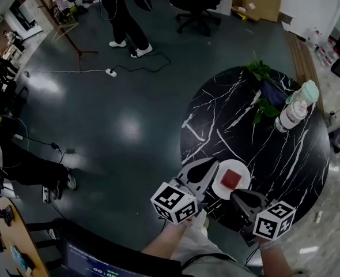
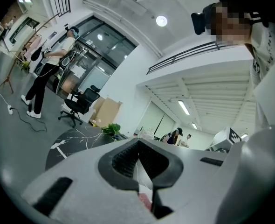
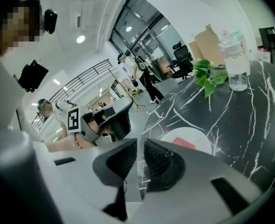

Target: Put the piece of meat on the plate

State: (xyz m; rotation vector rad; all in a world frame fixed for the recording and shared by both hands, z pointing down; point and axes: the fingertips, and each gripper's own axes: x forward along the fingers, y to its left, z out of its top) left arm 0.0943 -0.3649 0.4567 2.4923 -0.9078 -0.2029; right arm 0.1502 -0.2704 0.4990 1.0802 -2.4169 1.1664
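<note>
The red piece of meat lies flat on the white plate near the front edge of the black marbled round table. In the right gripper view the meat and plate sit just beyond the jaws. My left gripper hovers at the plate's left rim; its jaw tips meet, with nothing held. My right gripper hangs just in front of the plate, pointing down at it. A narrow gap shows between its pads, with nothing in it.
A clear water bottle and a green leafy plant stand at the table's far right. Beyond the table are an office chair, a standing person and a cable with a power strip on the grey floor.
</note>
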